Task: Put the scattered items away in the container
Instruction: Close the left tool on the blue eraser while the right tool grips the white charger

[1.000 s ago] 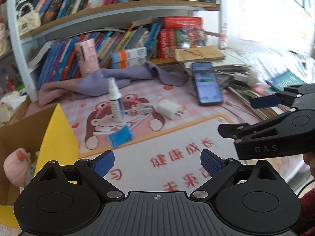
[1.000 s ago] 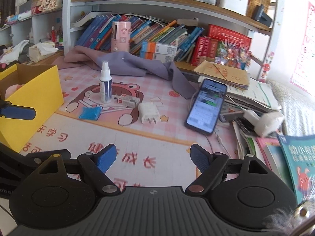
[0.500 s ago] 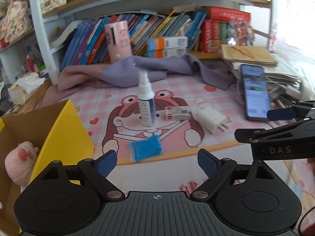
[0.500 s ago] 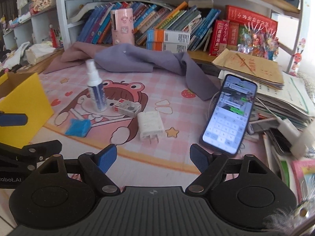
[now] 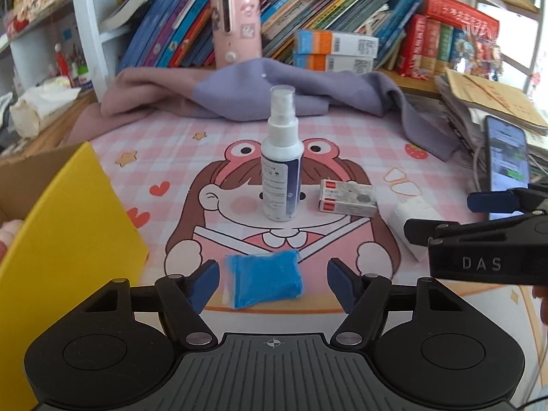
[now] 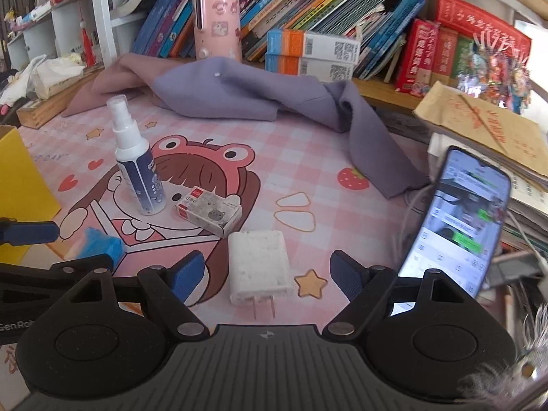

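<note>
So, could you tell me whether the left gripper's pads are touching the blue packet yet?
Apart. In the left wrist view the left gripper is closing around the blue packet, but pink mat shows between each of its pads and the packet's edges.

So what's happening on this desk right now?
A person is tidying with a gripper in each hand. The left gripper is closing around a blue packet on the pink mat, its pads not yet touching. The right gripper hangs open over a white charger plug. The spray bottle and small box lie untouched. The yellow box waits at left.
</note>
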